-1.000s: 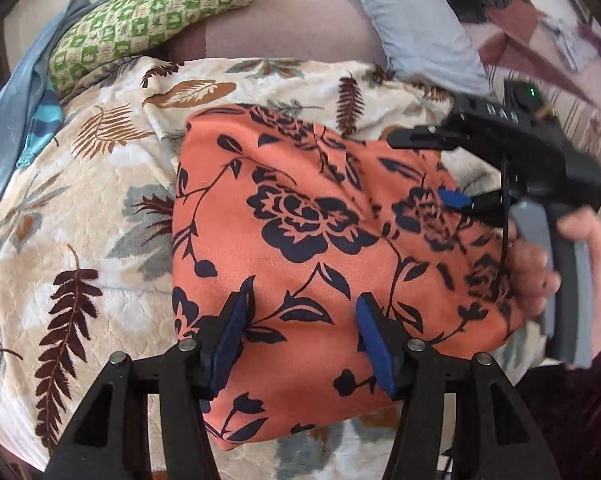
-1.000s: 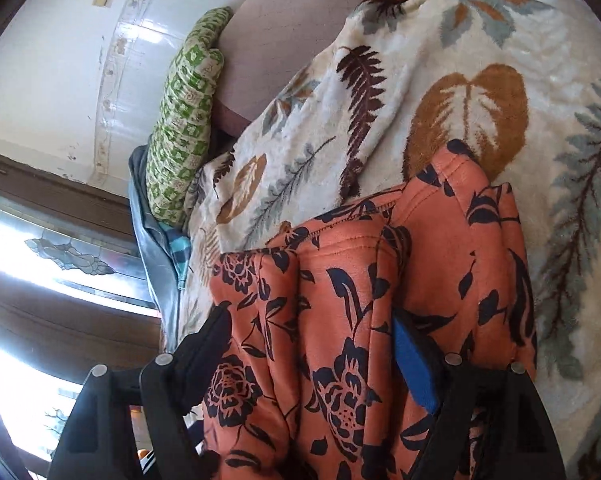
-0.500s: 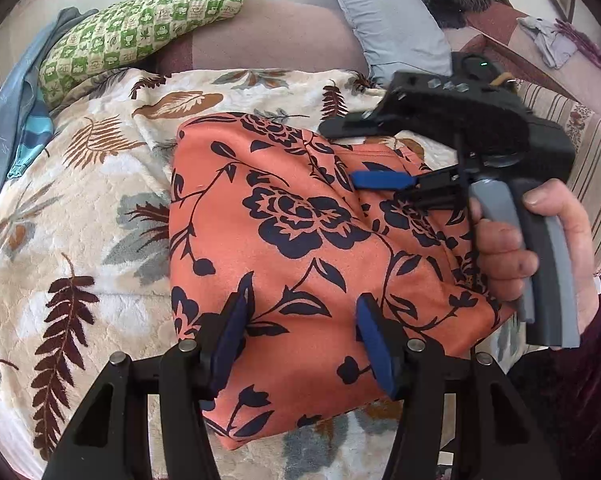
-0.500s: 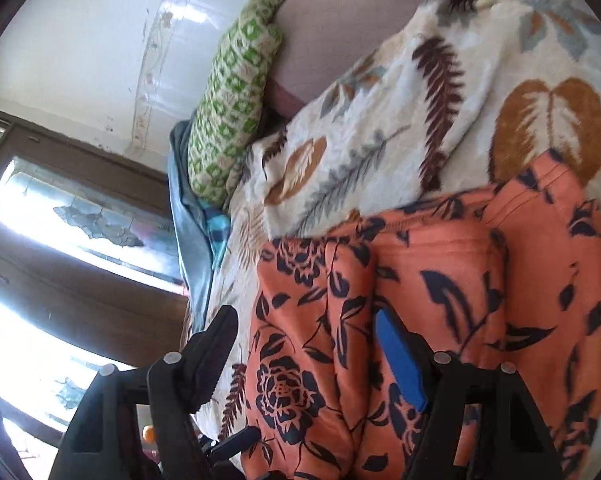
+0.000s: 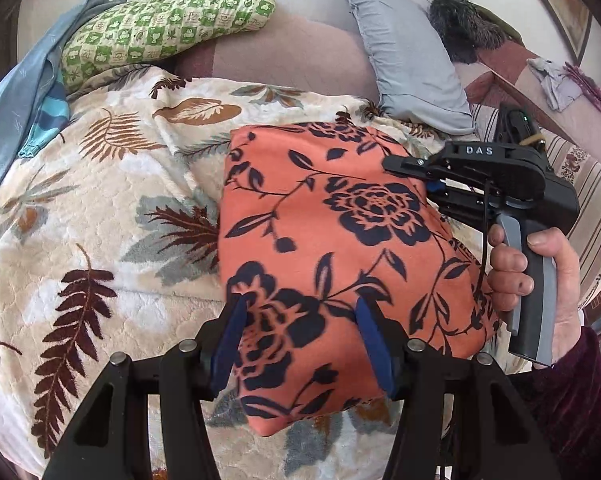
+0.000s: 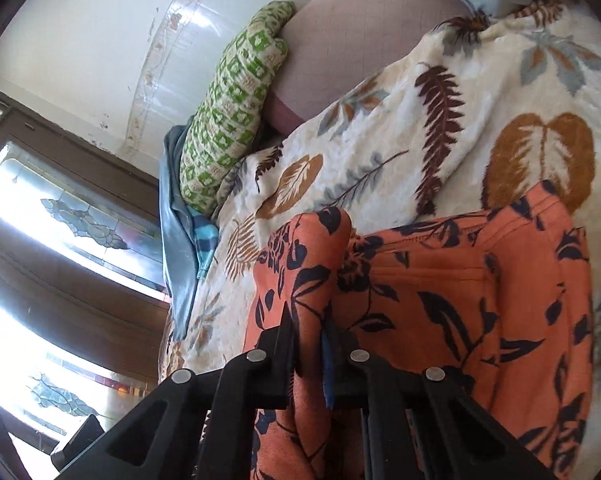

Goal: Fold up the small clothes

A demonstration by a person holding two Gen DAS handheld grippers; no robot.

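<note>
Garment point(image 5: 340, 248): orange cloth with dark floral print, partly folded, lying on the leaf-print blanket point(image 5: 80, 216) of the bed. Long axis runs from the near edge by the left claw point(image 5: 300, 340) away toward the grey pillow point(image 5: 404, 60).

Right claw point(image 6: 308, 344): at the garment's right edge, jaws just closed and now pinching a raised ridge of the cloth. It is the nearer to a free edge, and the only one gripping.

Left claw: jaws spread, hovering over the near end of the garment with cloth showing between the pads point(image 5: 230, 344); contact cannot be told.

Judgement: the coming fold likely turns on carrying the pinched right edge across toward the left.

Views: left wrist view shows the whole garment outline, the right claw from the side and the hand point(image 5: 540, 272) holding it. Right wrist view shows the pinch itself, the seamed hem and layered folds point(image 6: 460, 280), plus a green pillow point(image 6: 232, 112).
</note>
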